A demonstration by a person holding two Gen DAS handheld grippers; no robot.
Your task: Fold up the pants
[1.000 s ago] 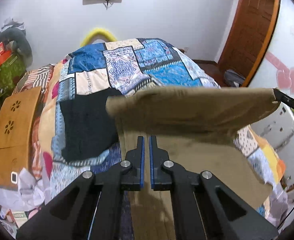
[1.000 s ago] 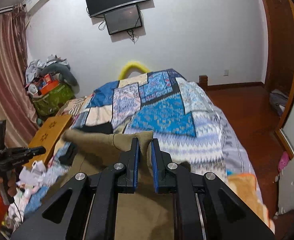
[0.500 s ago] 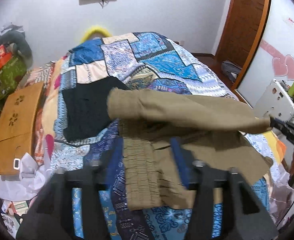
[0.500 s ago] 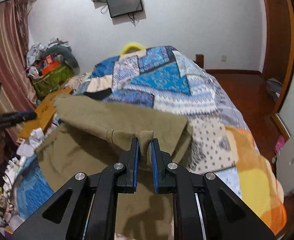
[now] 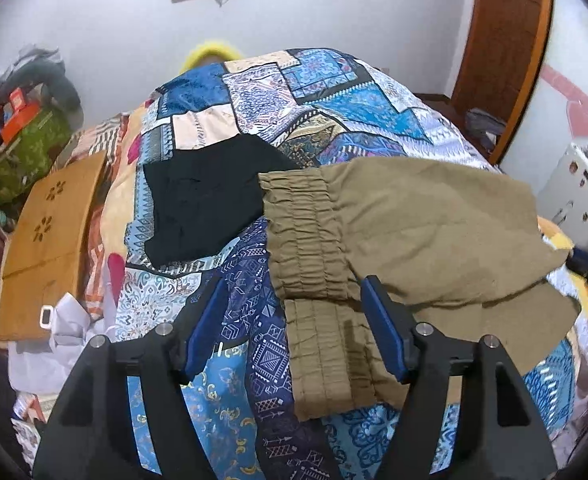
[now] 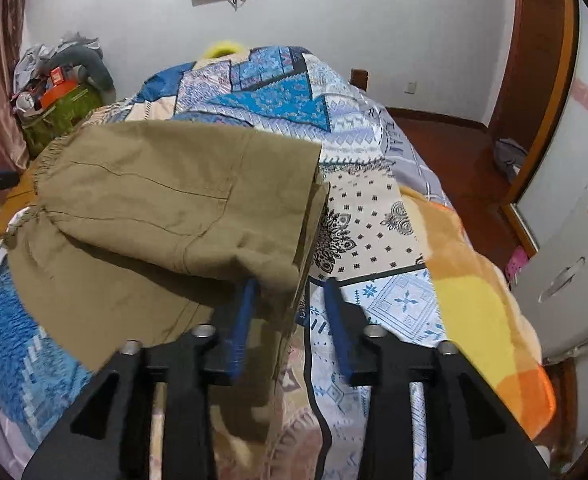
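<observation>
Pants (image 5: 414, 232) folded over once, lying on bed (image 5: 253, 344) at frame centre. Left gripper (image 5: 294, 320) and right gripper (image 6: 289, 312): jaws opening, cloth between but unpinched. Further folding and smoothing likely outstanding.

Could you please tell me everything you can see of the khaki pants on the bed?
The khaki pants look like thin, matte woven cloth with a gathered elastic waistband. They lie folded over on themselves on the patchwork bedspread, the top layer not quite covering the one beneath. One corner overlaps a black garment. The left gripper straddles the waistband, jaws opening; the right gripper, also opening, has the far edge between its fingers.
</observation>
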